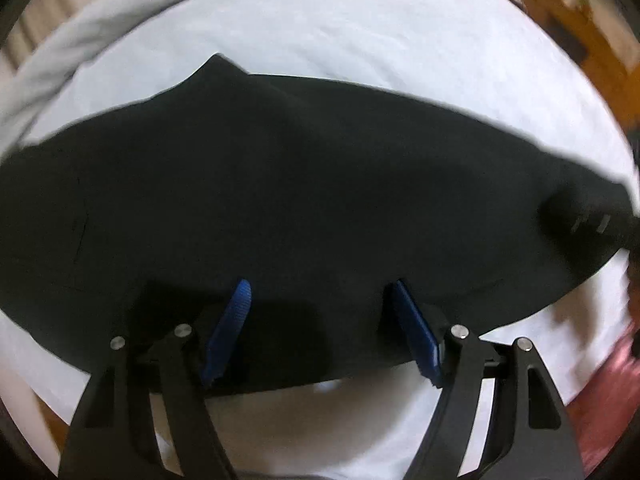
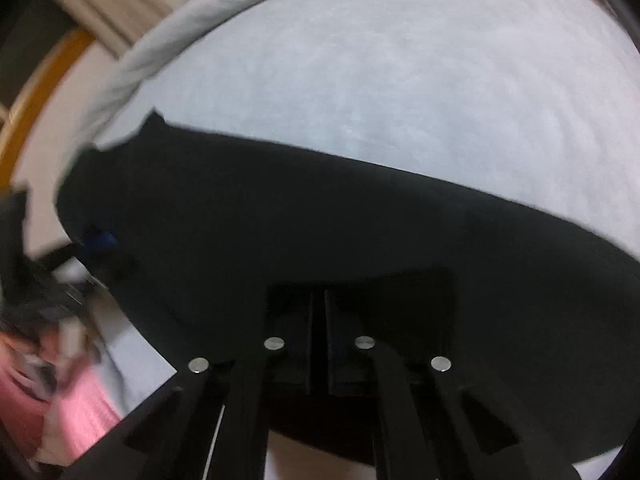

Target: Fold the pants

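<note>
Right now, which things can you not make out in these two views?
- Left wrist view: both ends of the black pants are cut off by the frame edge.
- Right wrist view: whether the right gripper pinches fabric; black fingers merge with black cloth.
- Right wrist view: the left gripper is blurred.
- Both views: the room beyond the white bed sheet is blurred.

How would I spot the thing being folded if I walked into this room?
Find the bed with its white sheet. Spread across it is one wide, flat black garment, the pants. They are the only dark thing on the pale bedding, unlike the rolled grey blanket along the far edge.
</note>
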`<state>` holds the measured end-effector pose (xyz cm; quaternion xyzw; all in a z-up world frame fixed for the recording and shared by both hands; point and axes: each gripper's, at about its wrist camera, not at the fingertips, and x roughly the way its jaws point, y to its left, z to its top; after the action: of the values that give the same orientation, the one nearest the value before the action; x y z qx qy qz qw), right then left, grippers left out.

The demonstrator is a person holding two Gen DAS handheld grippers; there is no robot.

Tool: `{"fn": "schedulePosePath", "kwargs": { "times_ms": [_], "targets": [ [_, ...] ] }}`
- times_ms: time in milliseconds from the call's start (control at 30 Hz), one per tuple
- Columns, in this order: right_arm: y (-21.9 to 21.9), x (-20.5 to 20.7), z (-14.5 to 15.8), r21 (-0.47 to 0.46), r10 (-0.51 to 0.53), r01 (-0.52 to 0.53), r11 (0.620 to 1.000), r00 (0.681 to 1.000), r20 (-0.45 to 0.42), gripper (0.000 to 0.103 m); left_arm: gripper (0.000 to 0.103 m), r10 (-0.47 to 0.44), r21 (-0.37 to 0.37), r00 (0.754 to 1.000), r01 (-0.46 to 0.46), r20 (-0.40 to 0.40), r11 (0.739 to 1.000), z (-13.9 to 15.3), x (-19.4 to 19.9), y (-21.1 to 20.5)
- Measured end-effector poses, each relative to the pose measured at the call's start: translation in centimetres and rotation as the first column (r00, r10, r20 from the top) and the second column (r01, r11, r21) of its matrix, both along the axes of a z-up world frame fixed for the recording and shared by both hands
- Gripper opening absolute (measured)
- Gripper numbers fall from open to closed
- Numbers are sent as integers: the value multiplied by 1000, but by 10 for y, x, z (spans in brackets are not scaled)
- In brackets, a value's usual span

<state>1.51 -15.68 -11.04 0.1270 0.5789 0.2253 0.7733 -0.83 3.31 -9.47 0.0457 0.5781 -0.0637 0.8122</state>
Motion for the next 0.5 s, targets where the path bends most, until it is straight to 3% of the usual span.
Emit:
{"fn": "schedulePosePath", "kwargs": {
  "times_ms": [67,133,200,367,500],
  "targets": [
    [-14,-1,3,48,-36,36,998,999,-14,8,73,12,38,1000,-11,-2,999,3,-5,-5],
    [-28,-9,15,33,-58,58,998,998,13,27,72,60,39,998,-59,-19,997,8,-5,-6],
    [-54,-26,29,39,-81,79,996,996,32,36,72,94,1,995,-94,-16,996,15,-5,-8],
    [-131,-60,45,47,-206,206,977,978,-9,37,75,107,-128,993,-99,56,987,36,-13,-45],
    [-200,-94,42,39,-329,331,943,943,-49,41,77,84,-156,995,-75,52,985,25,-15,-85]
  ]
}}
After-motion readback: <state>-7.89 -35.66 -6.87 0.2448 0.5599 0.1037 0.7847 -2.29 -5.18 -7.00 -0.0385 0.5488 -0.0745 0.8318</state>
